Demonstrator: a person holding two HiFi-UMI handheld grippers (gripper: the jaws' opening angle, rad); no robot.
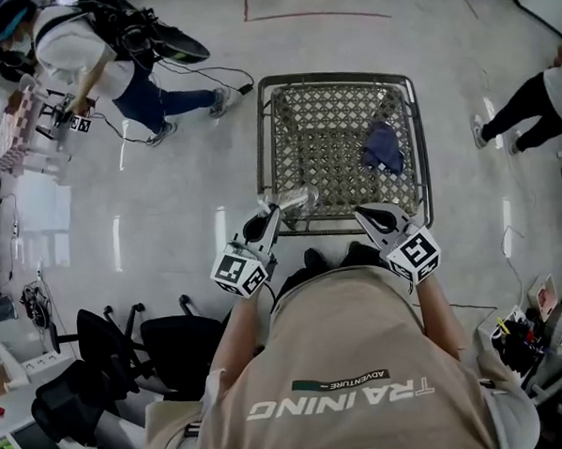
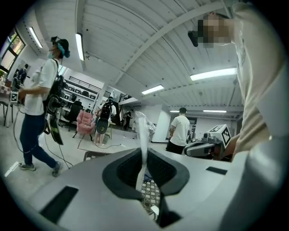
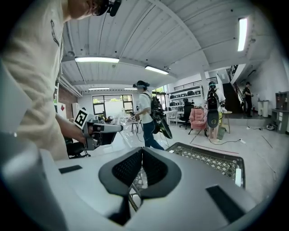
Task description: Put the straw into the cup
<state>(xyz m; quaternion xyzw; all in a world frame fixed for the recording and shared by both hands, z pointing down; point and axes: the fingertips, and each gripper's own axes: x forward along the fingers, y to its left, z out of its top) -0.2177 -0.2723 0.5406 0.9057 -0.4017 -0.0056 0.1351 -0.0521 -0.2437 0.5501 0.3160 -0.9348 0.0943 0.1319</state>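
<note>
A thin straw in a clear wrapper (image 1: 294, 200) sticks out of my left gripper (image 1: 269, 213), which is shut on it just above the near rim of a wire cart (image 1: 339, 79). In the left gripper view the straw (image 2: 144, 135) rises upright from between the pads of that gripper (image 2: 143, 173). My right gripper (image 1: 365, 215) hovers at the same rim to the right, shut with nothing in it; its jaws meet in the right gripper view (image 3: 142, 152). That view also shows the left gripper (image 3: 104, 130) off to its left. No cup shows in any view.
A blue cloth (image 1: 382, 148) lies inside the cart. One person (image 1: 113, 59) stands at a desk far left and another (image 1: 528, 103) at the right edge. Black office chairs (image 1: 128, 354) crowd the lower left. Cables trail across the floor.
</note>
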